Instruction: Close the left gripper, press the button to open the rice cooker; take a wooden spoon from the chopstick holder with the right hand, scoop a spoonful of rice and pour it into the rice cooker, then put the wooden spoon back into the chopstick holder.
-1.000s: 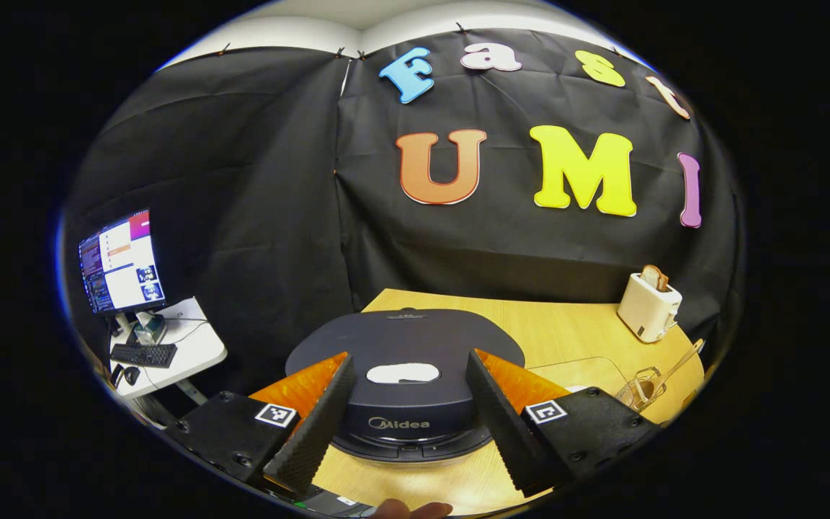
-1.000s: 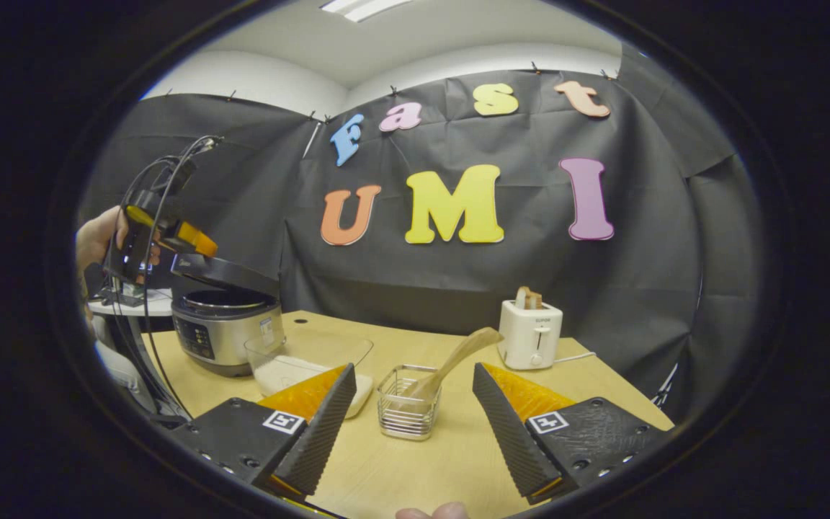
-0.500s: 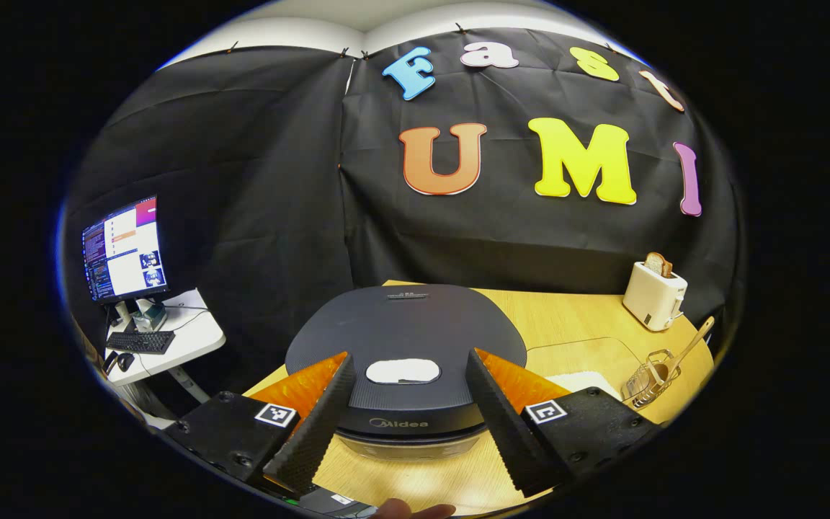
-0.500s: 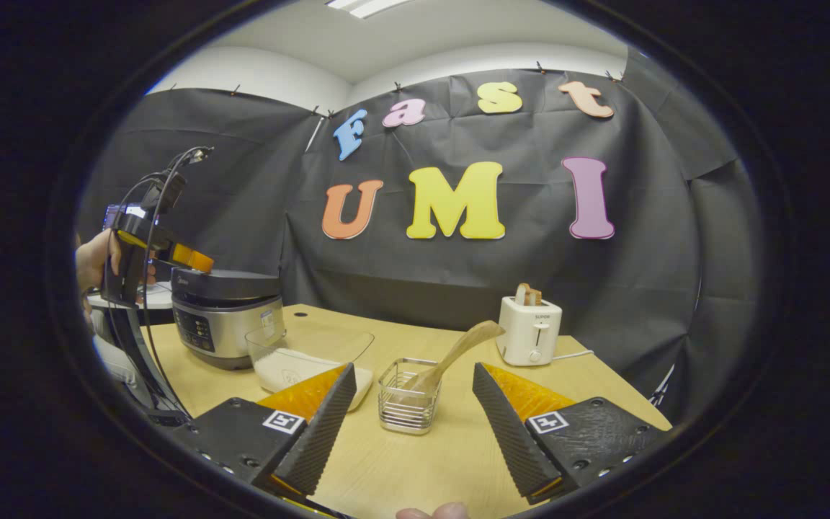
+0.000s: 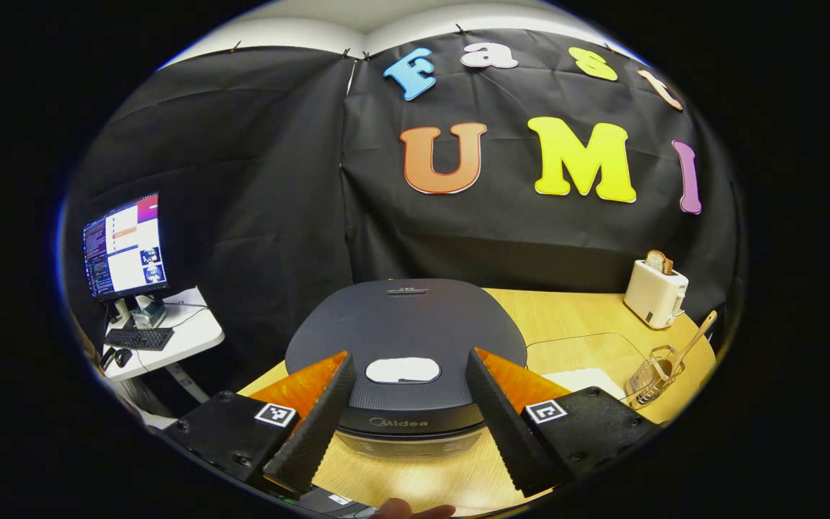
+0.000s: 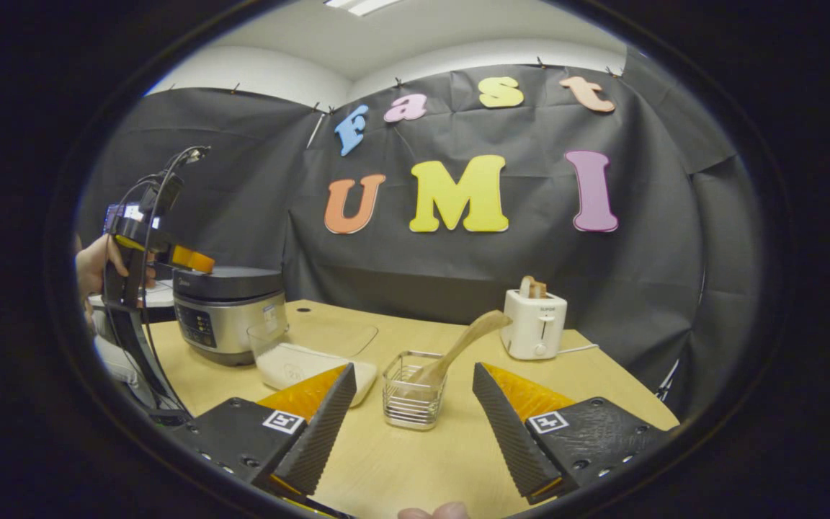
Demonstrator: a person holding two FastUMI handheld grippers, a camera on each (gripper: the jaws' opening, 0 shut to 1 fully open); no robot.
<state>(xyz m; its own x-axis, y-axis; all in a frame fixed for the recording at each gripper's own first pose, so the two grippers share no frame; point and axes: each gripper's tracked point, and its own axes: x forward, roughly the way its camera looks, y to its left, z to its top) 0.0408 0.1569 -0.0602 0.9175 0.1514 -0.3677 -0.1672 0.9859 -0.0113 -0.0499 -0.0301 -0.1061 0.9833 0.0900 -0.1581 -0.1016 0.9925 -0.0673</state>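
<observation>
Black cloth backs a wooden table [image 6: 415, 461]. On its far left the rice cooker [image 6: 228, 313] sits with its lid down; the left hand-held gripper [image 5: 408, 422] hovers over that lid, fingers apart. Nearer, the right hand-held gripper [image 6: 411, 425], fingers apart and empty, faces the chopstick holder [image 6: 413, 389], where the wooden spoon [image 6: 462, 346] leans. A rice container [image 6: 310, 357] lies between cooker and holder.

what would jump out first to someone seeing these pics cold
Probably the dark-lidded rice cooker, lid down, close in front of the open left gripper at the table's left end. Next, the wooden spoon leaning out of the wire chopstick holder, centred ahead of the open right gripper, with the white toaster behind.
</observation>
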